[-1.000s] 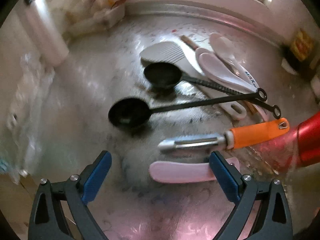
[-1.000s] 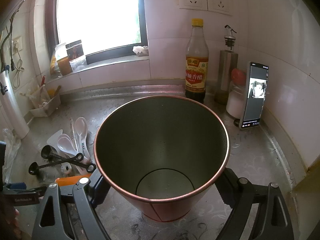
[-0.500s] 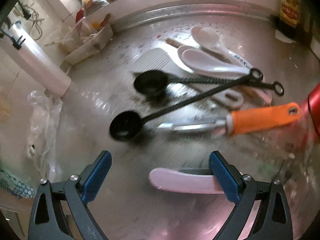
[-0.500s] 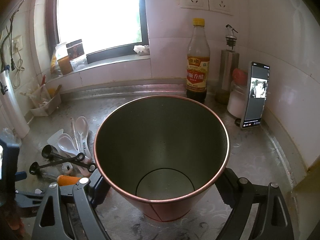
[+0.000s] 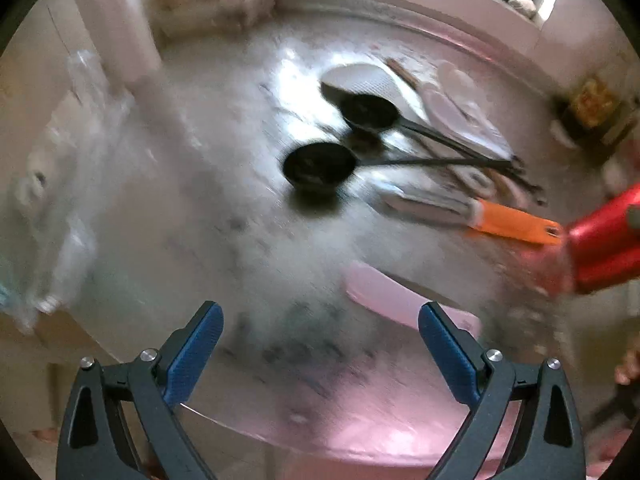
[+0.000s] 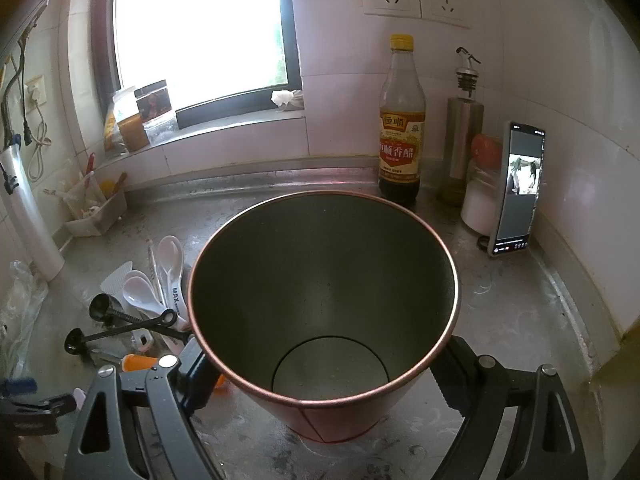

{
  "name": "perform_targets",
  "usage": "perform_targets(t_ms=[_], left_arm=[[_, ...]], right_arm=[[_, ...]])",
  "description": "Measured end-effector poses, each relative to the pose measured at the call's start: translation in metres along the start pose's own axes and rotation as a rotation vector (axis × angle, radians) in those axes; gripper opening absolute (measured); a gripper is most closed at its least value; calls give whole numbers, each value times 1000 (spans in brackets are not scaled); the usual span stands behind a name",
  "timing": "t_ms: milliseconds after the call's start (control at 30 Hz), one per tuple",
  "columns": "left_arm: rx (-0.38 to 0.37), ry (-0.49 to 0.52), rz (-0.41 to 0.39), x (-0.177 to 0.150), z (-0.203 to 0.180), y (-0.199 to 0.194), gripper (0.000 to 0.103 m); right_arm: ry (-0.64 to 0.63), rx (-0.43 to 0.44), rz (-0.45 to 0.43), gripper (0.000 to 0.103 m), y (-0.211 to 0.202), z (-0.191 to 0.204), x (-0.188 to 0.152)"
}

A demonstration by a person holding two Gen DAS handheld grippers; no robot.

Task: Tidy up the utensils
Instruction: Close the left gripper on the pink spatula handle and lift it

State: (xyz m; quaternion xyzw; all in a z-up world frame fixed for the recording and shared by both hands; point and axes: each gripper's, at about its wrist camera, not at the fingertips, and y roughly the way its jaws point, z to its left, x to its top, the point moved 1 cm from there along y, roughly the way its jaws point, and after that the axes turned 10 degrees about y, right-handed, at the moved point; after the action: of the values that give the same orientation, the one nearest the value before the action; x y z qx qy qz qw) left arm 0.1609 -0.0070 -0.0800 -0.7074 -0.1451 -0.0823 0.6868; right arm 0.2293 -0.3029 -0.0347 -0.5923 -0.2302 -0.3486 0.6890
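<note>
Right wrist — vinegar bottle [image 6: 401, 128] behind cup [image 6: 320, 276]

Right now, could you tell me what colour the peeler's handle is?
Orange, clearest in the left wrist view.

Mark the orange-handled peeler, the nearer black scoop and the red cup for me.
orange-handled peeler [image 5: 510, 222]: left wrist view, on its orange handle.
nearer black scoop [image 5: 318, 168]: left wrist view, inside its round bowl.
red cup [image 6: 320, 288]: right wrist view, on its grey inner wall.
</note>
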Motion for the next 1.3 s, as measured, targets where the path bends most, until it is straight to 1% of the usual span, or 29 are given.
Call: perform_targets(t_ms=[67,100,133,167,200,233,267,333,433,500,567,733,800,900,1000,1033,1100,1233,1267,1300], left_arm=[[-77,-9,10,-4,-7,2,96],[-97,-8,15,-6,-11,2,93],[-120,-4,23,-7,-17,4,84],[-135,4,30,-7,-22,6,77],[-146,13,39,-6,-26,9,76],[-130,26,33,-5,-31,9,75],[-133,28,33,-2,-33,10,74],[-143,15,23,6,-36,13,73],[-175,-1,15,18,-42,16,62],[-180,7,5,28,-49,20,59],[-173,26,-3,35,-60,21,57],[-120,63,-2,63,-79,31,57],[-84,77,9,73,-82,36,56],[-59,70,9,87,-82,41,53],[-47,31,5,98,-79,43,44],[-32,29,2,100,-77,43,39],[13,64,-9,104,-79,45,37],[47,81,-15,111,-74,48,36],[56,93,-14,112,-73,49,30],[60,97,-13,112,-69,48,27]], right_arm=[[8,5,1,91,0,-1,1],[13,7,1,90,0,-2,1],[16,9,2,90,0,-3,2],[18,10,2,90,0,-3,2],[21,11,3,91,0,-3,2],[22,12,4,90,0,-4,2],[22,14,5,90,0,-4,2],[24,18,5,90,0,-5,3],[28,22,7,90,0,-6,3],[30,26,6,91,0,-7,3],[31,29,6,90,0,-8,3],[31,34,6,90,1,-8,4],[34,35,6,90,1,-9,4],[33,35,6,90,1,-8,4],[34,35,6,90,1,-8,4],[34,35,6,90,1,-8,4],[36,36,6,90,1,-8,4],[40,37,5,90,2,-8,5],[42,38,6,90,3,-8,5],[42,38,6,90,3,-8,5]])
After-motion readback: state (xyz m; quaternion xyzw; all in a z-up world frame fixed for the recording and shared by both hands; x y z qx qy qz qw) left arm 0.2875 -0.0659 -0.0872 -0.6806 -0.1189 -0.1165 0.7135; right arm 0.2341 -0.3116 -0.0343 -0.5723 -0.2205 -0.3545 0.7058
